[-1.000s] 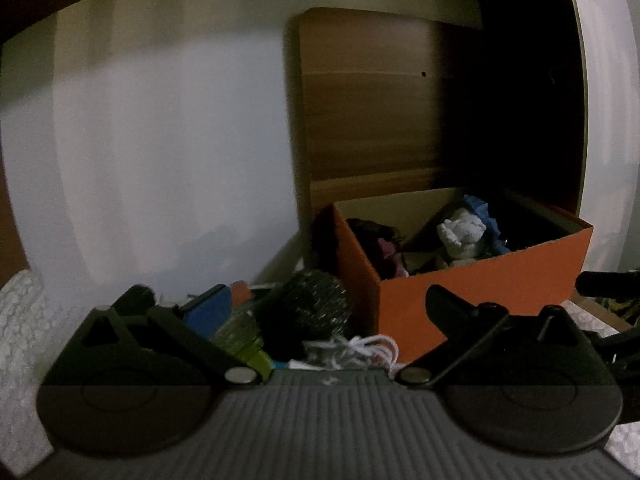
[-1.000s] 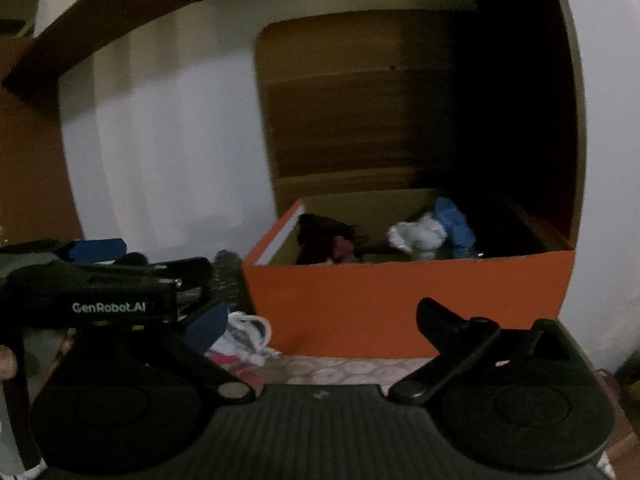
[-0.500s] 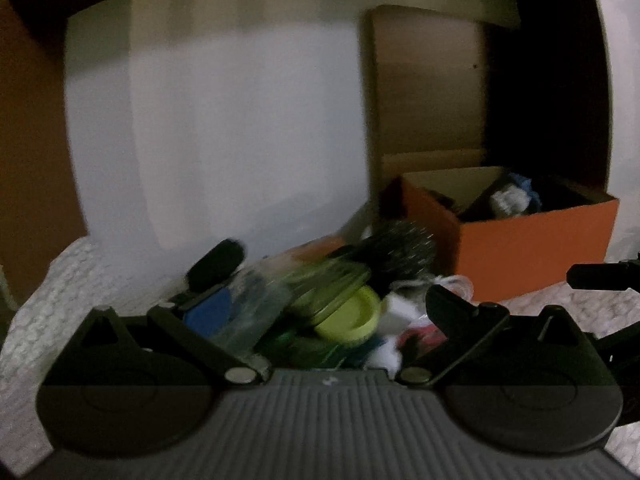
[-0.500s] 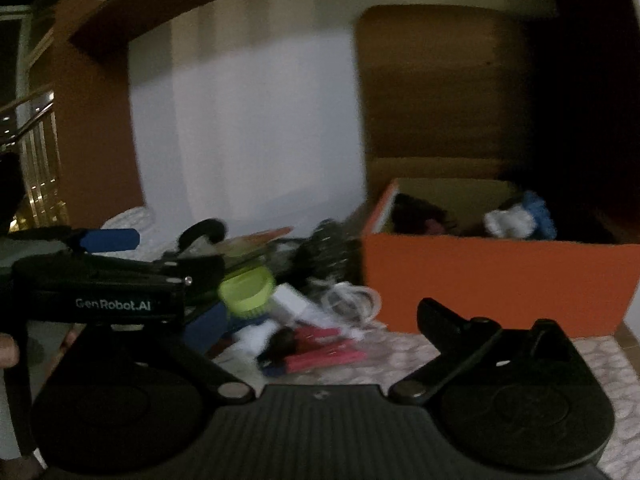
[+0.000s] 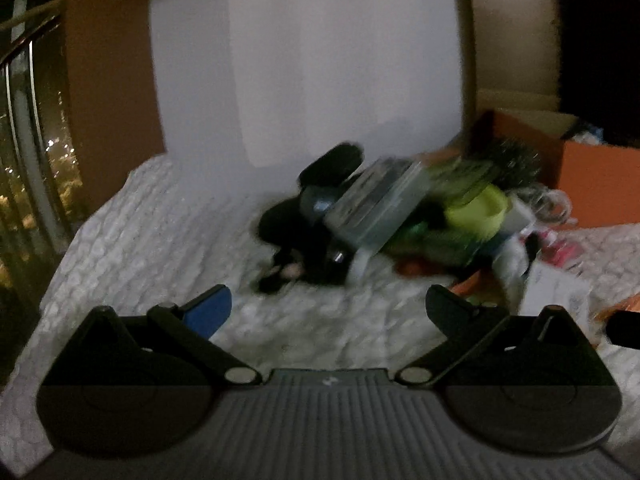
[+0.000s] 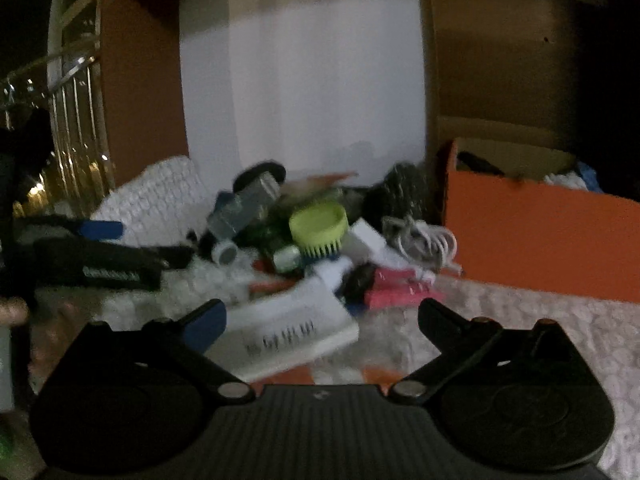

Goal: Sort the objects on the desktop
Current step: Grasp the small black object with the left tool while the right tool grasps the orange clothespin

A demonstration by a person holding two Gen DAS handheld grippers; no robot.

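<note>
Both the left gripper [image 5: 328,304] and right gripper [image 6: 320,316] hang spread and empty before the jumbled heap; the lime-green round plastic brush [image 6: 318,230] sits topmost, so approach from above, then carry it to the orange cardboard box [image 6: 540,232].

A white quilted cover [image 6: 552,320] spreads over the surface, bumpy and pale, running up at the far left into a rumpled fold [image 6: 160,196]. On it, at the far right, sits an orange box [image 6: 540,236], open-topped, against the wood panel. Just left of the box lies a heap of clutter: a coil of white cable [image 6: 424,240] beside the box wall, a lime-green brush [image 6: 318,230] in the middle, a pink packet [image 6: 396,292] nearer, and a white printed box [image 6: 292,332] nearest of all. From the left wrist view, blurred, a clear plastic case [image 5: 376,204] tilts over dark items [image 5: 296,240] at the heap's left edge.
</note>
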